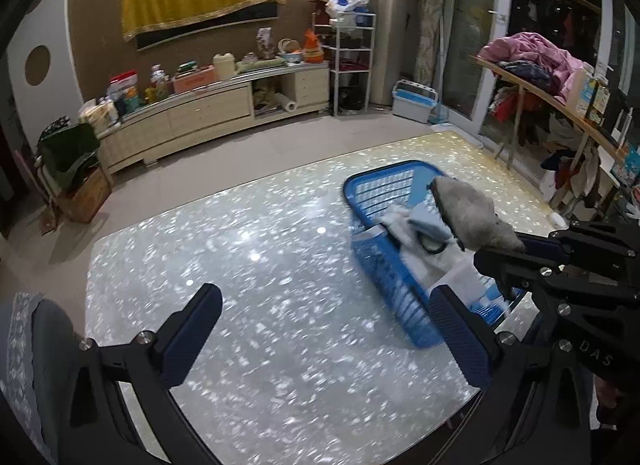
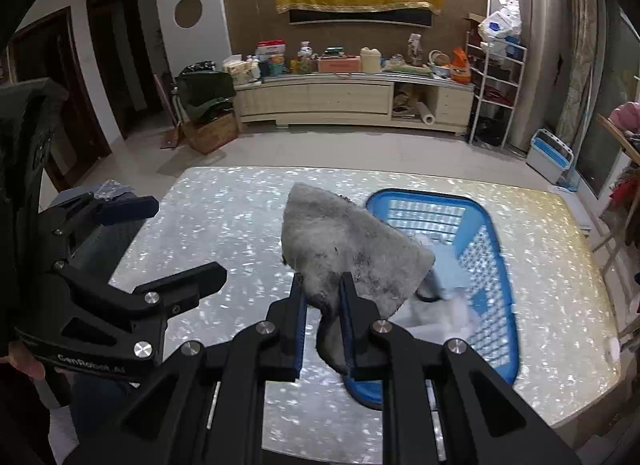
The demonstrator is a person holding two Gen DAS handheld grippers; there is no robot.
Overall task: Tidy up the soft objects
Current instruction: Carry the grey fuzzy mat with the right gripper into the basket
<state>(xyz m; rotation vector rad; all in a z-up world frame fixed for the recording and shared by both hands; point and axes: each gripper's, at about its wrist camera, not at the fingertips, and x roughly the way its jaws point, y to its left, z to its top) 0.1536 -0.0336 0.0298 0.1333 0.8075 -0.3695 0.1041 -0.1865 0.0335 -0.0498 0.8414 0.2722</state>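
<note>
A blue slatted plastic basket lies on the pearly white table. Inside it are pale soft items, white and light blue cloths. My right gripper is shut on a fluffy grey cloth, which stands up from the pads above the table, just left of the basket. The right gripper also shows at the right edge of the left wrist view. My left gripper hangs open over bare tabletop, left of the basket, with nothing between its fingers; it appears too in the right wrist view.
A long cream sideboard crowded with boxes and bottles runs along the far wall. A wooden rack with clothes stands to the right, and a small blue-and-white tub on the floor. A patterned grey cushion lies near left.
</note>
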